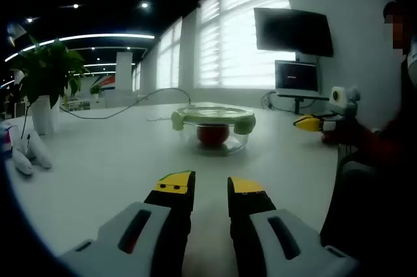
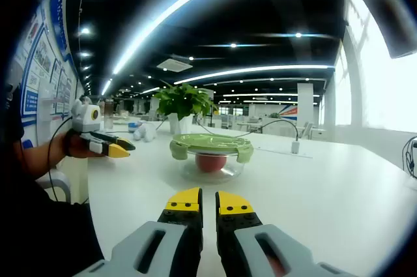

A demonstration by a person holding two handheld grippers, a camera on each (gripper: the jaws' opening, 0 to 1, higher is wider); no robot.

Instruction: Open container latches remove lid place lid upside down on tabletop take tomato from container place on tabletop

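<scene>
A clear glass container [image 1: 229,143] with a green latched lid [image 1: 213,113] stands on the white table [image 1: 117,160], and a red tomato [image 1: 213,135] sits inside it. In the right gripper view the same container [image 2: 228,167], lid [image 2: 210,142] and tomato [image 2: 210,162] lie straight ahead. My left gripper [image 1: 210,186] hovers short of the container, jaws a little apart with nothing between them. My right gripper [image 2: 209,201] also faces the container from a distance, its jaws nearly together and empty. Each gripper appears in the other's view: the right gripper [image 1: 311,122], the left gripper [image 2: 111,145].
A potted plant [image 1: 45,75] [image 2: 184,102] stands at the table's far side near small white objects [image 1: 29,153]. A cable [image 1: 130,104] runs across the table. A monitor [image 1: 296,78] and a wall screen [image 1: 293,29] lie beyond. A person [image 1: 391,133] sits at the table edge.
</scene>
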